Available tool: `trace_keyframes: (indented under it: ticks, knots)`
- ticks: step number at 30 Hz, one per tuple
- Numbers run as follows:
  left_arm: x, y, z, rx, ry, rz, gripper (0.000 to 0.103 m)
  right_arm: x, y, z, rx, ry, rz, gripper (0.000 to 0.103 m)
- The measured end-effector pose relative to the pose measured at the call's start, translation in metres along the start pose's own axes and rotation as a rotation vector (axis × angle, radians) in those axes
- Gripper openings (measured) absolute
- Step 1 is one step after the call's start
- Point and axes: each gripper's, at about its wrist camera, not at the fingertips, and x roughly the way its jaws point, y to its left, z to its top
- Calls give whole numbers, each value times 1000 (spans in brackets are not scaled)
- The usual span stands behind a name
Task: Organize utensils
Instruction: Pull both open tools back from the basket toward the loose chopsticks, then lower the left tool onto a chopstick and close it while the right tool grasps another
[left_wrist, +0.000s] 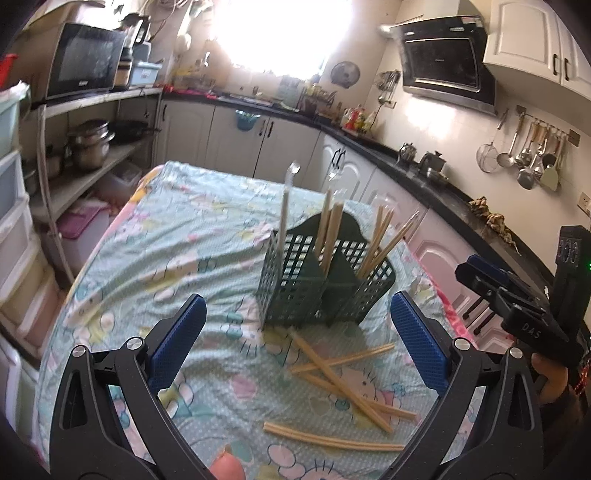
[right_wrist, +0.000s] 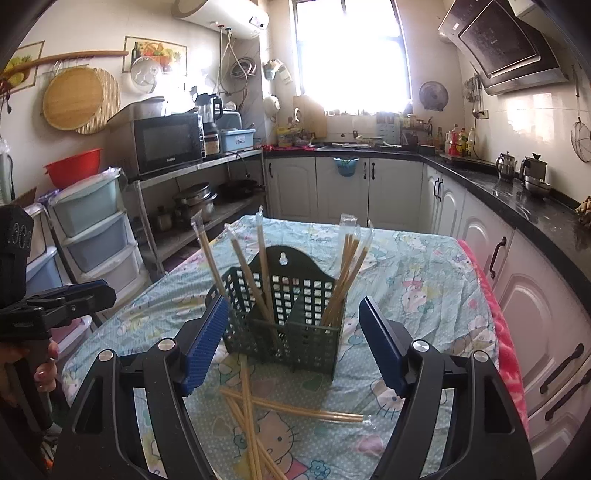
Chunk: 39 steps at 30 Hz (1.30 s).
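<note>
A dark green mesh utensil holder (left_wrist: 314, 291) stands on the table with several wrapped chopstick pairs upright in its compartments; it also shows in the right wrist view (right_wrist: 284, 317). Several loose wrapped chopstick pairs (left_wrist: 343, 384) lie crossed on the cloth in front of it, also in the right wrist view (right_wrist: 251, 417). My left gripper (left_wrist: 299, 317) is open and empty, above the loose chopsticks. My right gripper (right_wrist: 293, 321) is open and empty, facing the holder. The right gripper also appears at the right edge of the left wrist view (left_wrist: 517, 295).
The table carries a light blue cartoon-print cloth (right_wrist: 406, 266). Kitchen cabinets and a black counter (right_wrist: 517, 199) run along the right. A shelf with a microwave (right_wrist: 166, 144) and plastic drawers (right_wrist: 96, 236) stands to the left.
</note>
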Motion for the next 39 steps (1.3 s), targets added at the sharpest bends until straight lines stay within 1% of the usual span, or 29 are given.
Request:
trace_keyframes:
  ticks: [7, 17, 27, 31, 35, 39]
  knots:
    - [10, 5, -24, 23, 72, 24, 92, 5, 9, -10, -21, 28, 11, 71]
    - [21, 5, -53, 54, 145, 39, 92, 16, 16, -26, -48, 79, 27, 71]
    - [30, 13, -75, 41, 227, 17, 92, 38, 15, -44, -51, 159, 34, 70]
    - [35, 15, -83, 27, 264, -4, 92, 45, 19, -50, -63, 185, 40, 67]
    - [42, 15, -94, 4, 312, -33, 83, 53, 22, -56, -71, 208, 48, 63]
    - [51, 16, -106, -29, 381, -69, 73, 62, 24, -60, -73, 233, 57, 59]
